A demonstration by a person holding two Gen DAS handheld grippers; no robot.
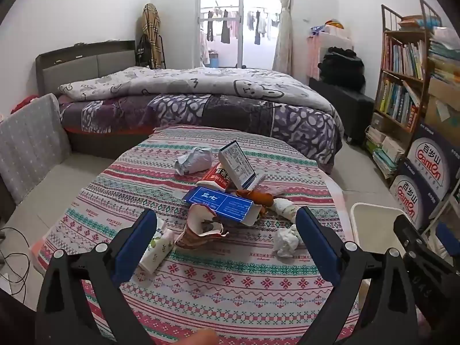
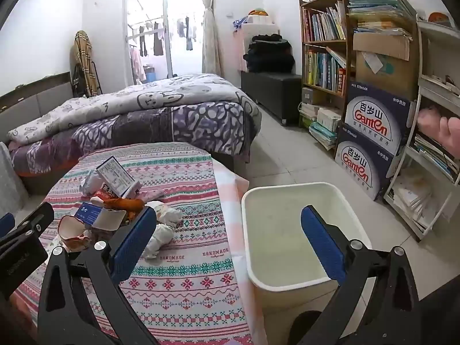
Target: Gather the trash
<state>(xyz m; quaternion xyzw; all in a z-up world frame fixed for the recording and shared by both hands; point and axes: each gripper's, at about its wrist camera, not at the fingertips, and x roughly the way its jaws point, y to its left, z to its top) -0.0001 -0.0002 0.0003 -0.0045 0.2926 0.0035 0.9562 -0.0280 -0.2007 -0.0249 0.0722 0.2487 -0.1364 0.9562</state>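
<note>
On the patterned tablecloth [image 1: 230, 281] lie crumpled tissues [image 1: 286, 240] and torn boxes [image 1: 221, 201].

Trash [image 1: 227, 201] on clothed table [image 1: 230, 284]

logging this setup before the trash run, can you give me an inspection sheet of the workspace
surface: table under a patterned cloth, trash piled at its middle
job's things: blue box, upright box, torn red cup, crumpled tissue, grey paper wad, tissue pack; white bin on the floor beside the table, looks empty
clutter: nothing seen beyond the trash
grippers: left gripper open over the pile, holding nothing; right gripper open, between table edge and bin
cables: black cable on the floor, left of the table
surroundings: bed, bookshelf, stacked water cartons
</note>
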